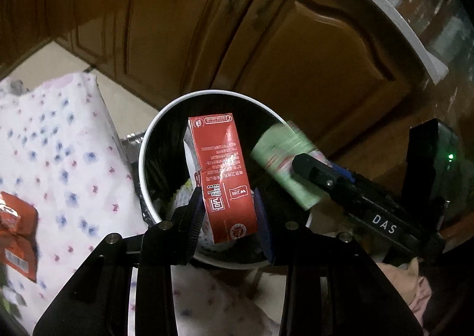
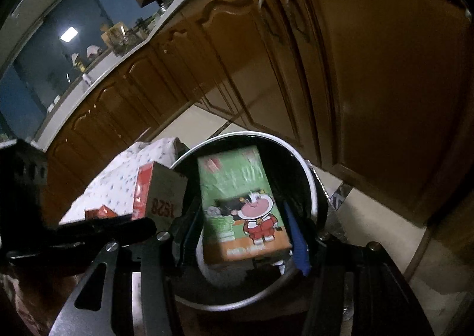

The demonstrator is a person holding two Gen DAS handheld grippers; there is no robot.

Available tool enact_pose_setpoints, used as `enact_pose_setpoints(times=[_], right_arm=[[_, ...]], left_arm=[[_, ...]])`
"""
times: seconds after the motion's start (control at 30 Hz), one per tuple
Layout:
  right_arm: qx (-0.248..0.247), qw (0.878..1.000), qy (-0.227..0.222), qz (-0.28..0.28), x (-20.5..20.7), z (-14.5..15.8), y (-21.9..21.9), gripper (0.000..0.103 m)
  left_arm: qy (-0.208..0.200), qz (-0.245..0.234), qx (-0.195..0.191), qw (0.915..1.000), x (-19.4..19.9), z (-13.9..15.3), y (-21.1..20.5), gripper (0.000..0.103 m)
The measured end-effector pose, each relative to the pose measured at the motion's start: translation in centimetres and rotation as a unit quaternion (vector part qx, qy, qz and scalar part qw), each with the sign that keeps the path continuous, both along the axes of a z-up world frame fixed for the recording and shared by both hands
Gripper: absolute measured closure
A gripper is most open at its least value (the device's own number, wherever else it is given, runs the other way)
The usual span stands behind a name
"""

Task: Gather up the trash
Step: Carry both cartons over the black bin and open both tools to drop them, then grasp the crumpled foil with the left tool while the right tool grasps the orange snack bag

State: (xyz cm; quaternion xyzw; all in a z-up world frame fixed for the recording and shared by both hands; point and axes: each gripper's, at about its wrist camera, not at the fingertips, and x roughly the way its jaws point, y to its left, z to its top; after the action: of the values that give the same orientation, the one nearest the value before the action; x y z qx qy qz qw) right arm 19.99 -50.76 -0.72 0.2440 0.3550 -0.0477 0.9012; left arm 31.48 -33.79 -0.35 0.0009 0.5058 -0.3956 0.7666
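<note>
The left gripper (image 1: pixel 229 211) is clamping a red carton (image 1: pixel 222 176) across its lower part, holding it upright and slightly tilted over the open mouth of the trash bin (image 1: pixel 154 134), a round white-rimmed pail lined with a black bag. The right gripper (image 2: pixel 246 235) is doing the same with a green carton (image 2: pixel 240 202) printed with a cartoon cow, its blue-padded fingers pressing on the two narrow sides near the bottom, the box hanging above the same bin's rim (image 2: pixel 308 176). Both cartons are looking like small drink boxes of thin card: probably light, likely empty, and soft enough to buckle, as the crease across the red one's face is suggesting. A grip across the narrow sides near a folded end, where the card is stiffest, seems the safest hold; the glossy printed faces could be slippery under a loose squeeze. Some pale crumpled waste is already lying inside the bin. Beside it a flower-patterned cloth (image 1: pixel 59 143) is carrying an orange wrapper (image 1: pixel 17 235), apparently still waiting to be collected. Brown cabinet doors (image 1: pixel 311 54) are standing behind.
</note>
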Motion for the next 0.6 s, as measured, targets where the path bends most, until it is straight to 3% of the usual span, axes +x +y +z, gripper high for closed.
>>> enact_pose_setpoints(times=[0.1,0.23,0.6], right_arm=[[0.011,1.0,-0.009,-0.006,-0.3,0.3,-0.3,0.048],[0.017,0.999,-0.028,-0.007,-1.6,0.8,0.1,0.046],[0.052,0.996,-0.068,0.034,-3.7,1.6,6.1,0.036]], left_arm=[[0.002,0.011,-0.004,0.9999,-0.2,0.1,0.8,0.056],[0.001,0.031,-0.026,0.9992,-1.0,0.5,3.2,0.051],[-0.031,0.129,-0.044,0.9901,-4.5,0.4,14.1,0.05]])
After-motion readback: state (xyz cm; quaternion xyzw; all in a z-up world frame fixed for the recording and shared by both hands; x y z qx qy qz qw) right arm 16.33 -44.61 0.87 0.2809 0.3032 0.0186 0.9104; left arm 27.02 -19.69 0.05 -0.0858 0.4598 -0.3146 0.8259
